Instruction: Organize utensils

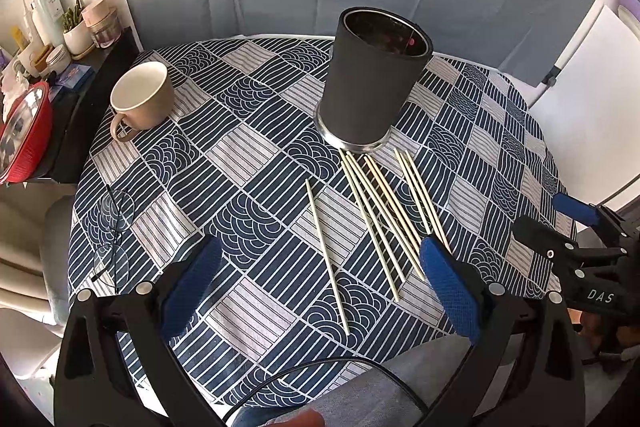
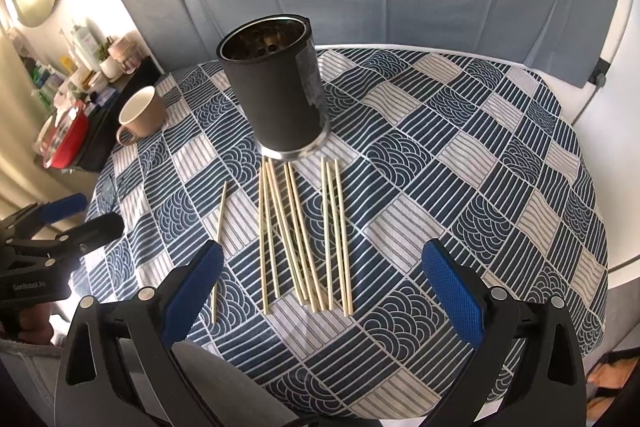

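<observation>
Several pale wooden chopsticks lie fanned on the blue patterned tablecloth, just in front of a tall black holder with a metal base. One chopstick lies apart to the left. In the right wrist view the chopsticks and the holder show too. My left gripper is open and empty, above the near table edge. My right gripper is open and empty, near the chopsticks' near ends; it also shows in the left wrist view.
A beige mug stands at the table's far left. A pair of glasses lies near the left edge. A side shelf with bottles and a red bowl stands left of the table. A blue cloth backdrop hangs behind.
</observation>
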